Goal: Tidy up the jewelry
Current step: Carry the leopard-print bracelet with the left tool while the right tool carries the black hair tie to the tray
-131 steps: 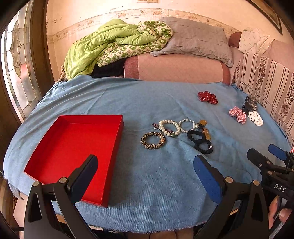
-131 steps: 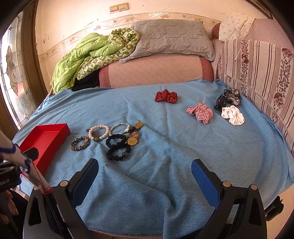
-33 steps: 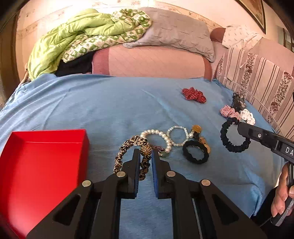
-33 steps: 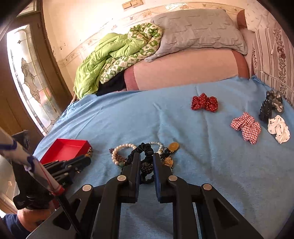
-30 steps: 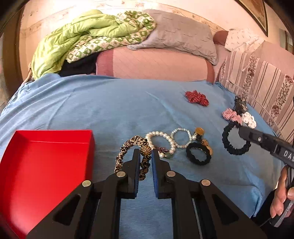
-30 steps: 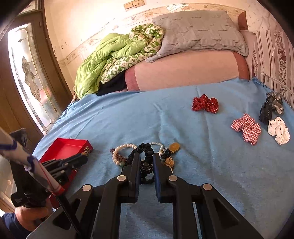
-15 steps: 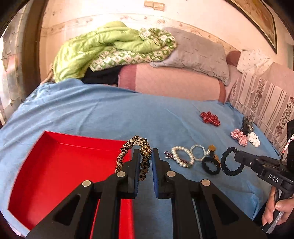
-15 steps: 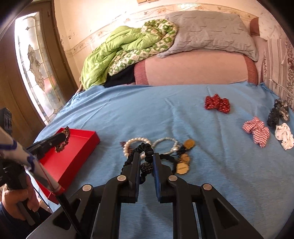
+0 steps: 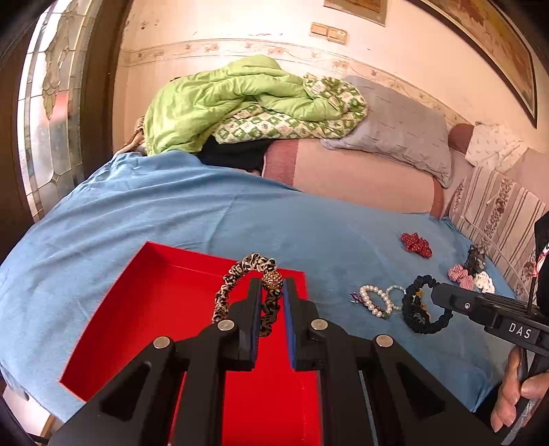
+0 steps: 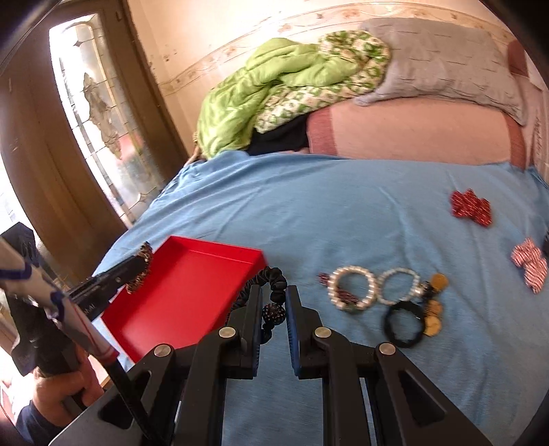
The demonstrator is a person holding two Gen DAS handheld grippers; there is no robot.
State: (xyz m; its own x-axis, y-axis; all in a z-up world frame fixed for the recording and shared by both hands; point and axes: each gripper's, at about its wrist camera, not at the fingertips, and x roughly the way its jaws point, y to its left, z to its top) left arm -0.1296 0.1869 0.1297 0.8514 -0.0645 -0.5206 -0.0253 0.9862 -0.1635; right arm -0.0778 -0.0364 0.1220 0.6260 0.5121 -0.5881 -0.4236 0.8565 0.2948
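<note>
Over the red tray [image 9: 144, 308], the left claw [image 9: 269, 308] pinches a limp, light leopard-print bracelet [image 9: 233, 278] beside its bead, while the right claw [image 10: 272, 315], just beside the tray, grips a soft black bracelet [image 10: 274, 284].

I count one red tray [image 9: 144, 308], two pearl bracelets [image 10: 351, 286], two black scrunchies [image 10: 403, 322], one leopard scrunchie [image 9: 236, 274], and two red bows [image 10: 470, 207].

Blue bedspread [image 9: 212, 212] covers the bed. At its far edge, a pink bolster [image 9: 357, 175]; a green quilt [image 9: 219, 103] is heaped on the bolster's left end, a grey pillow [image 9: 398, 127] leans on its right. Striped floral cushion [image 9: 494, 206] to the bedspread's right. Stained-glass door [image 10: 99, 113] left of the bedspread. Light switches [image 9: 328, 32] on the wall above the quilt.
</note>
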